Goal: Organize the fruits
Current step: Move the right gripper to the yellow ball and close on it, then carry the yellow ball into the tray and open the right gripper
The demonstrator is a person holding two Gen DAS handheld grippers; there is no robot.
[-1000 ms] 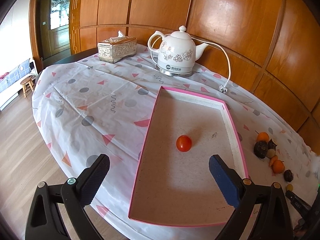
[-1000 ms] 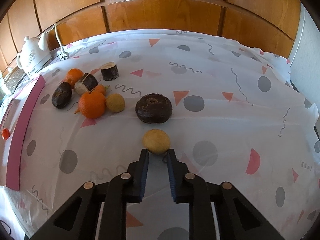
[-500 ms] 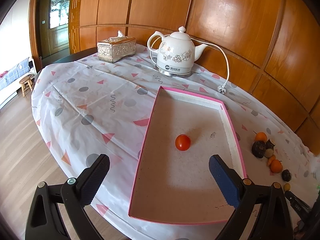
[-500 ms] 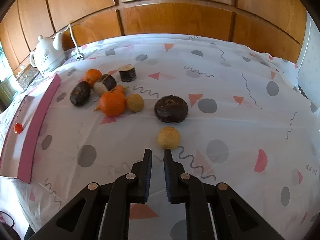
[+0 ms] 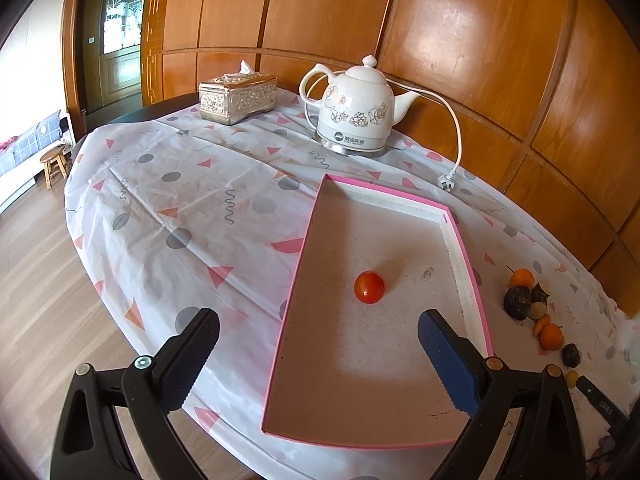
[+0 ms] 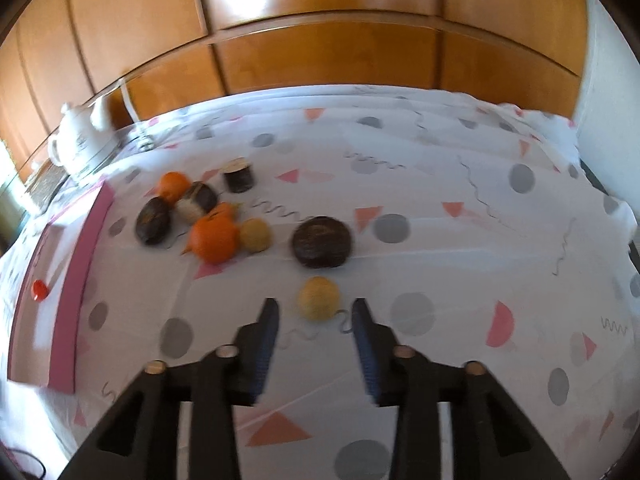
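Right tool lines up on the yellow fruit; left tool waits over the tray.

Left wrist view: the left tool (image 5: 318,330) hangs wide open and empty above the tray (image 5: 466,256), a tomato (image 5: 369,287) just ahead inside it.
Right wrist view: the right tool (image 6: 316,316), open and empty, has the yellow fruit (image 6: 319,297) on the table (image 6: 460,240) straight ahead, just beyond its tips, so it is nearer.

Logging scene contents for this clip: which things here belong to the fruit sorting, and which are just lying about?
Part of the job: pink tray, red fruit in it, yellow fruit, dark round fruit, orange fruit, right gripper.

Lying about: white kettle, its cord, tissue box.
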